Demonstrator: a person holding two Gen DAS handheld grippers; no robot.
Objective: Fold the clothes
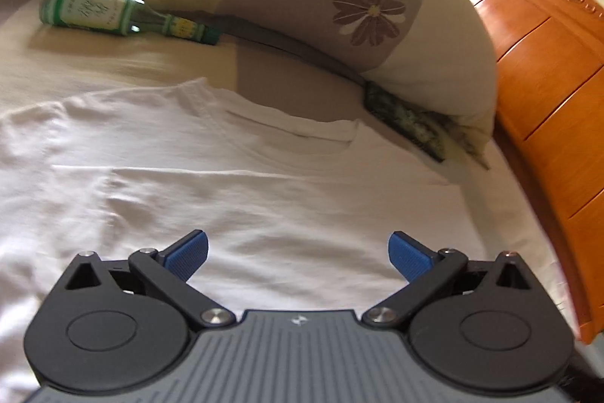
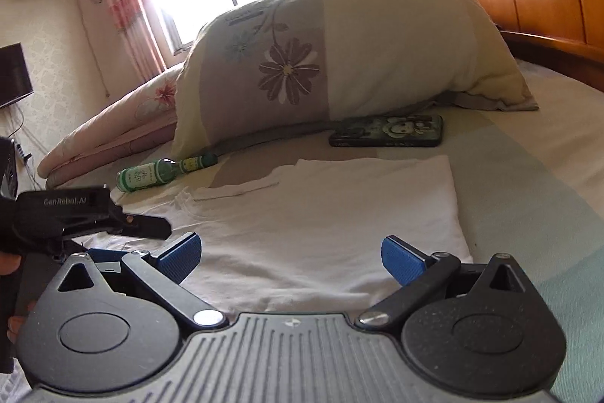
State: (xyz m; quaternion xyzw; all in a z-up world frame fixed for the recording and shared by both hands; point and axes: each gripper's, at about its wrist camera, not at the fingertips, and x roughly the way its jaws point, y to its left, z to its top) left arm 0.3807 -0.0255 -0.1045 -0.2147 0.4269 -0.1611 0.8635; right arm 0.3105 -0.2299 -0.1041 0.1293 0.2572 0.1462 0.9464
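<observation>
A white T-shirt (image 1: 196,176) lies flat on the bed, its collar toward the pillow. It also shows in the right wrist view (image 2: 321,214), with its right side folded in to a straight edge. My left gripper (image 1: 298,253) is open and empty just above the shirt's body. My right gripper (image 2: 290,257) is open and empty above the shirt's near part. The left gripper's body (image 2: 75,214) shows at the left of the right wrist view, over the shirt's left side.
A floral pillow (image 2: 339,63) lies behind the shirt. A green bottle (image 2: 158,174) lies beside it. A phone in a green case (image 2: 385,131) lies near the collar. A wooden headboard (image 1: 547,82) stands at the right. A pink quilt (image 2: 124,123) lies far left.
</observation>
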